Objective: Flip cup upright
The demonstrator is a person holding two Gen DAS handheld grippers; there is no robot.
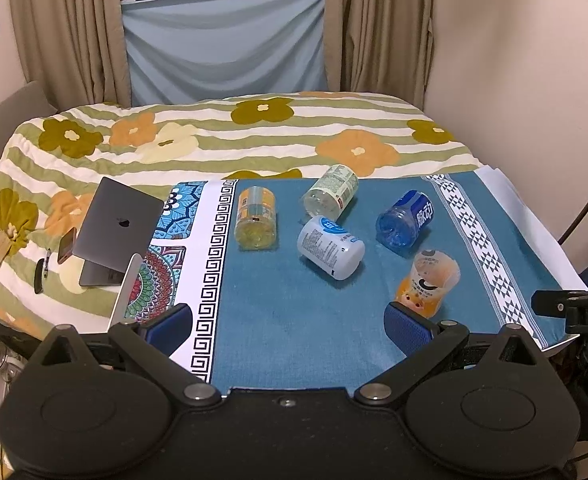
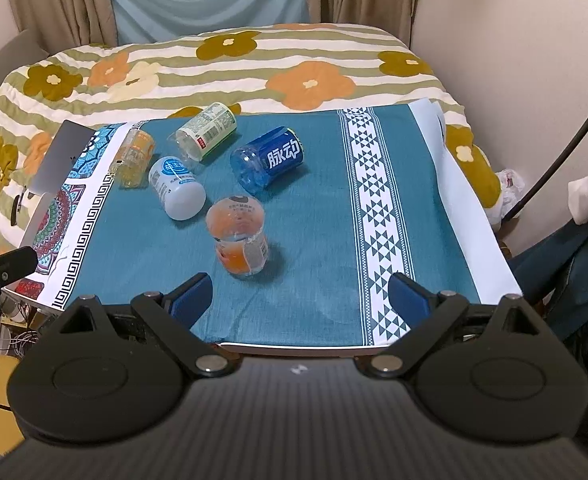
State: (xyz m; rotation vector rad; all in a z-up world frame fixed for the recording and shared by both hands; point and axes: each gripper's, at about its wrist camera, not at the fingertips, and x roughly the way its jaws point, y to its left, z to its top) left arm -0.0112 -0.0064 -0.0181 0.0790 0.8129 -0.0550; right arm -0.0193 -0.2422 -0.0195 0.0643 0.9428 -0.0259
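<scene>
Several cut-bottle cups lie on a teal cloth [image 1: 294, 320] [image 2: 313, 240]. An orange cup [image 1: 429, 280] [image 2: 240, 236] stands tilted nearest me. A white cup [image 1: 329, 248] [image 2: 178, 188], a blue cup [image 1: 405, 218] [image 2: 268, 162], a green-labelled clear cup [image 1: 331, 190] [image 2: 206, 130] and a yellow cup [image 1: 256, 218] [image 2: 132, 154] lie on their sides. My left gripper [image 1: 290, 328] is open and empty, its right finger just in front of the orange cup. My right gripper [image 2: 299, 300] is open and empty, short of the orange cup.
The cloth covers a board on a flowered bed quilt [image 1: 214, 136]. A grey laptop [image 1: 118, 228] on a stand, a phone [image 1: 66, 245] and a pen [image 1: 38, 276] are at the left. Curtains [image 1: 66, 32] and a wall [image 1: 533, 60] stand behind.
</scene>
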